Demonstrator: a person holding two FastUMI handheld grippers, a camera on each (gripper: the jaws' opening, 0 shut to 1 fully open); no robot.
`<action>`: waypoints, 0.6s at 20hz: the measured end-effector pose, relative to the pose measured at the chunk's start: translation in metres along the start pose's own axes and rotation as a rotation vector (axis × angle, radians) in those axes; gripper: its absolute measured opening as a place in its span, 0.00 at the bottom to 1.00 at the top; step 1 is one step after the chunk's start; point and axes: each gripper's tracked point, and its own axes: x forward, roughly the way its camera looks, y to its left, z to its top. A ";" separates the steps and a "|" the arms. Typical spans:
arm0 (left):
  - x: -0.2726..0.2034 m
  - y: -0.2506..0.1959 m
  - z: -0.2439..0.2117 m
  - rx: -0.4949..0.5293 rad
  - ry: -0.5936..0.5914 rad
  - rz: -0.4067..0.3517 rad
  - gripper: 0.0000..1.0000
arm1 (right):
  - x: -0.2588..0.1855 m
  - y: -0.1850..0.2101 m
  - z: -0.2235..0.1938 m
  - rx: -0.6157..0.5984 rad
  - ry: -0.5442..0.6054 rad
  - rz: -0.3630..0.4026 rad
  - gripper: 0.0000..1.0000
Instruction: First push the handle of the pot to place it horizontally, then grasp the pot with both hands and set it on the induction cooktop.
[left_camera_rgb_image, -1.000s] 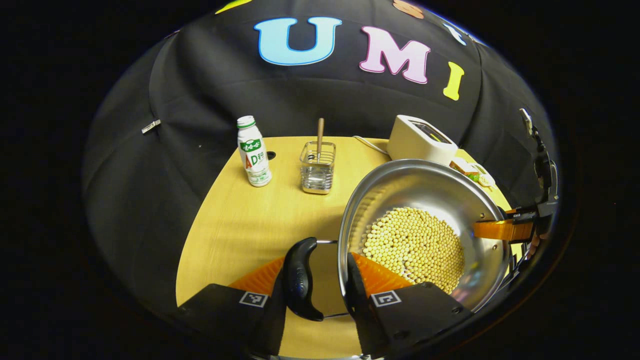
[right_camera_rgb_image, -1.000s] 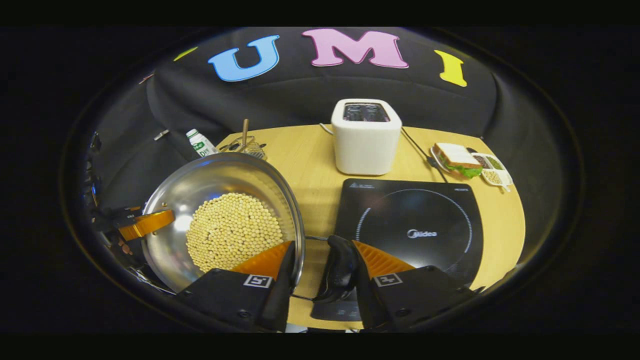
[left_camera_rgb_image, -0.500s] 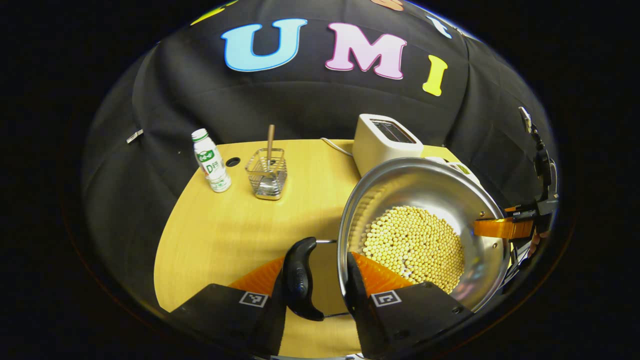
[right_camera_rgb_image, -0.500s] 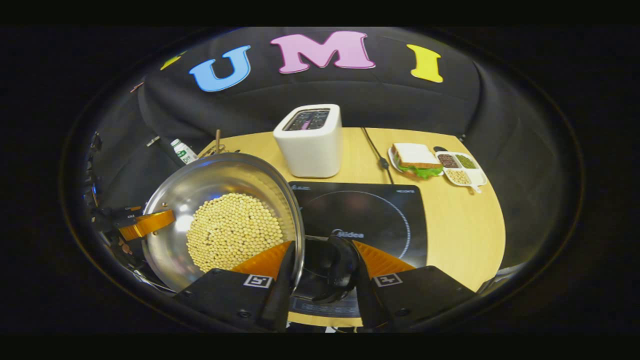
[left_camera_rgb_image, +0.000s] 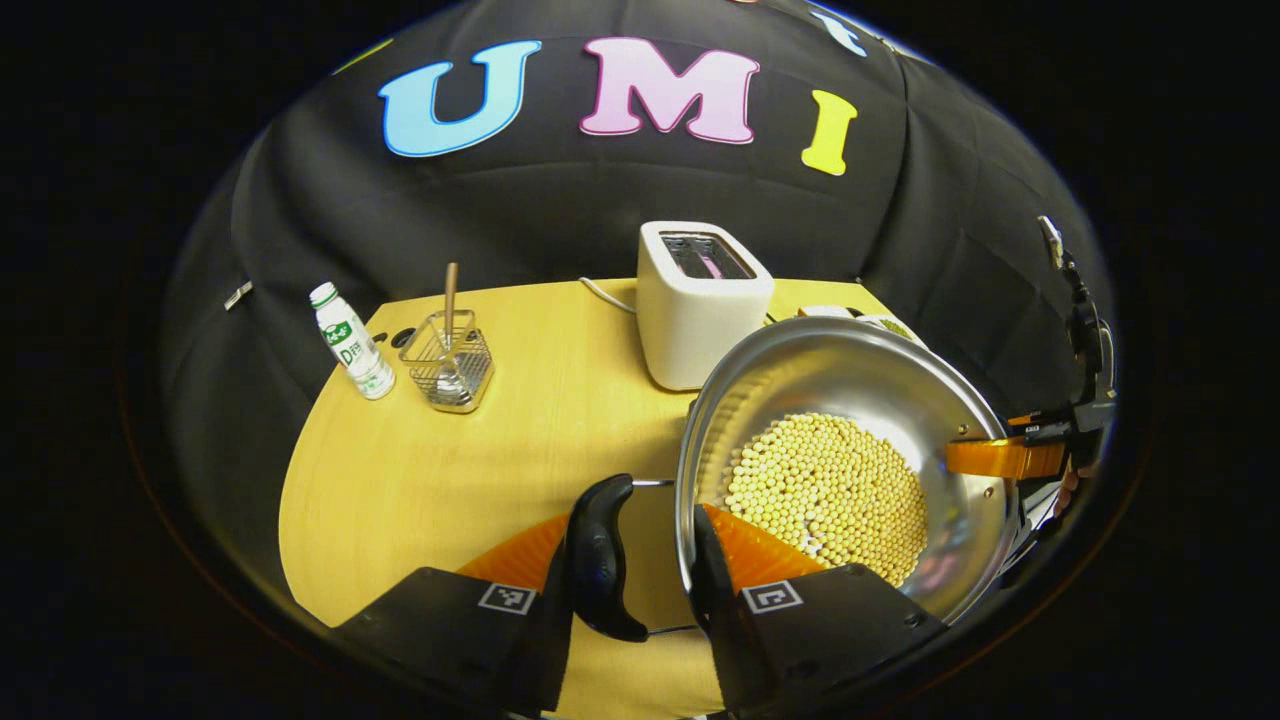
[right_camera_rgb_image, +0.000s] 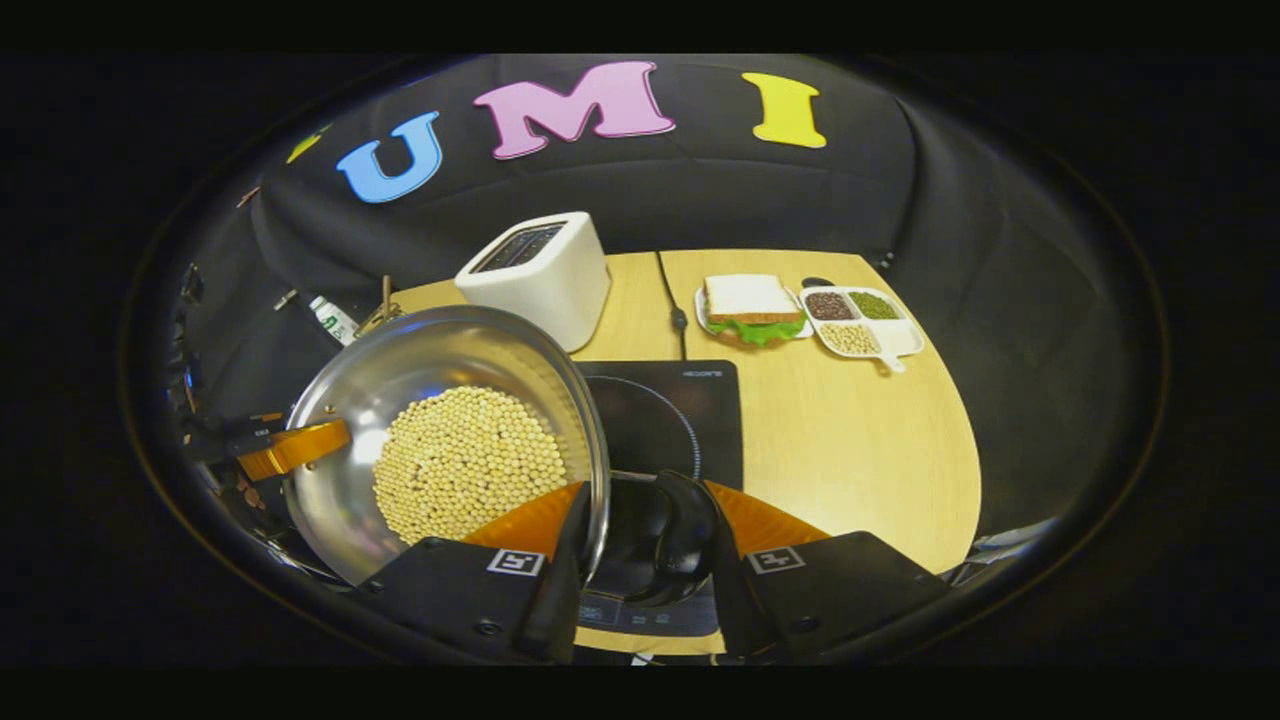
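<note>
The pot (left_camera_rgb_image: 850, 380) hangs between both tongs. The left tongs (left_camera_rgb_image: 645, 560) and right tongs (right_camera_rgb_image: 640, 540) each clench a black handle (left_camera_rgb_image: 600, 555). It is shiny steel, filled with yellow beans (right_camera_rgb_image: 465, 460).

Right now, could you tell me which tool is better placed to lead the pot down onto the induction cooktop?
The right tool. Its side of the pot already hangs over the induction cooktop, while the left tool grips its handle over bare table.
</note>
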 end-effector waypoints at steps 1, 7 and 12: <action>0.005 -0.007 0.001 0.001 0.000 -0.003 0.60 | 0.001 -0.008 0.000 0.002 -0.002 -0.001 0.58; 0.040 -0.039 0.000 -0.013 0.018 -0.025 0.60 | 0.022 -0.046 0.000 0.007 0.013 -0.021 0.58; 0.064 -0.047 0.004 -0.014 0.029 -0.032 0.59 | 0.041 -0.059 0.005 0.018 0.025 -0.030 0.58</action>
